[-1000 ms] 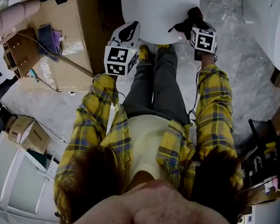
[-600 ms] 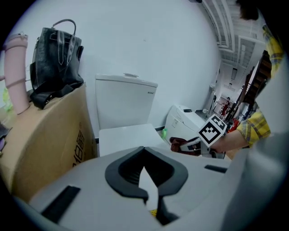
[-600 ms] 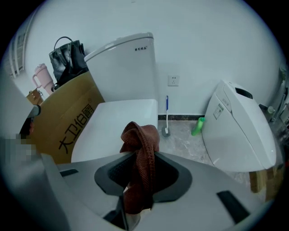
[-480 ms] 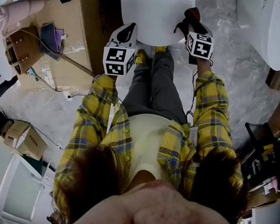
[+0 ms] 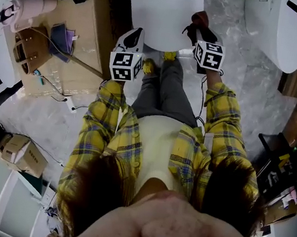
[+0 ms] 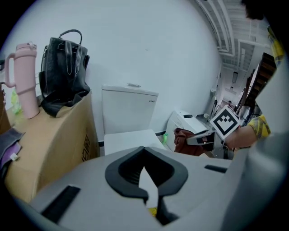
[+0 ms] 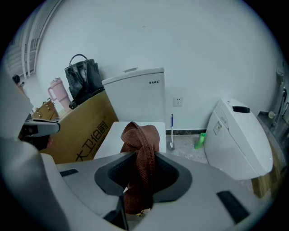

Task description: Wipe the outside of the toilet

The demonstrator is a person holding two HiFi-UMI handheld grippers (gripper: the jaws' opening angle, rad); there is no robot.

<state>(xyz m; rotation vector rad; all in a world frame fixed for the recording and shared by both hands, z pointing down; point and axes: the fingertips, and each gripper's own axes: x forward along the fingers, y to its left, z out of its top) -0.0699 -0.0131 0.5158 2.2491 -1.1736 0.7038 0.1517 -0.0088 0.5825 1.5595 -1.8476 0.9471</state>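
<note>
Closest in, my right gripper is pinching a rust-brown cloth, its jaws closed tight on the bunched middle so that a knotted fold is standing up above the jaws and a tail is dangling below. I am judging the cloth to be light, soft and floppy. It is going to smear and fold rather than push, so this hold low on the bunch is suiting it, with the free fold doing the wiping. My left gripper is carrying nothing, its fingertips meeting with only a thin wedge of white showing behind them.

Just past both grippers, the toilet is standing with its lid down and its tank against the wall. From the head view, the cloth is sitting at the lid's front right corner, and I cannot tell whether it is touching.

Farther off, a cardboard box is flanking the toilet on the left, and a second white toilet is leaning to the right.

The bowl's sides and base are lying out of sight under the lid and behind my legs, and the cloth's tail end is disappearing behind the jaws.
</note>
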